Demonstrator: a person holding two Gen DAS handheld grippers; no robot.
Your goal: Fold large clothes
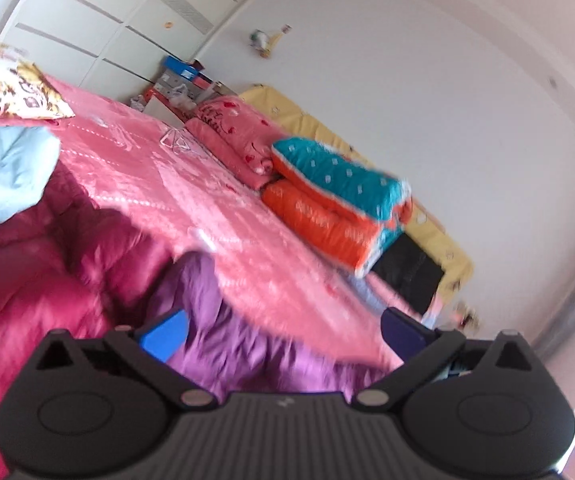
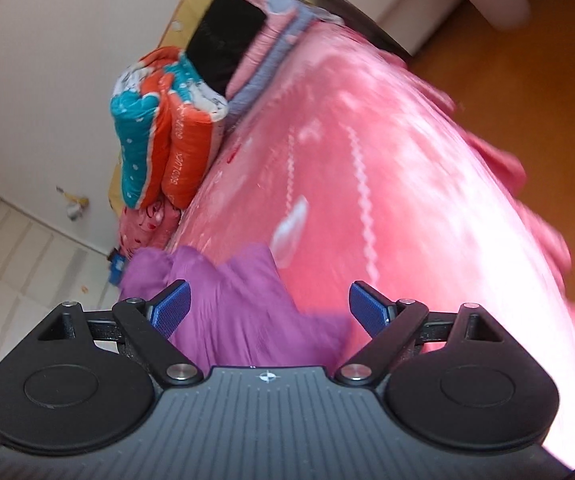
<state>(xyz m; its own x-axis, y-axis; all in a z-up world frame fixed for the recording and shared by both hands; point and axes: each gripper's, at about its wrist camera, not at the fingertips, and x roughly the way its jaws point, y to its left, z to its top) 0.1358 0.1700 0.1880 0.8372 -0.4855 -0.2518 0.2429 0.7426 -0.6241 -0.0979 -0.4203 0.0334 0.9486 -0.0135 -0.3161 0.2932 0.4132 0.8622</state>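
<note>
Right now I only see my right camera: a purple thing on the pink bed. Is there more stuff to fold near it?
Observer: Yes, a dark red puffy coat lies right beside the purple garment.
Operator: Anything else?
Observer: A light blue cloth lies just past the coat.
Operator: Is my left claw holding something?
Observer: No, the left claw is open, with nothing pinched.

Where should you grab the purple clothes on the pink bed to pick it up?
Probably the bunched, raised edge of the purple garment nearest the right gripper, coming in low from the near side of the pink bed cover. The folds stand up there, so open pads could close on a ridge. The picture is blurred, so I cannot tell collar from hem.
</note>
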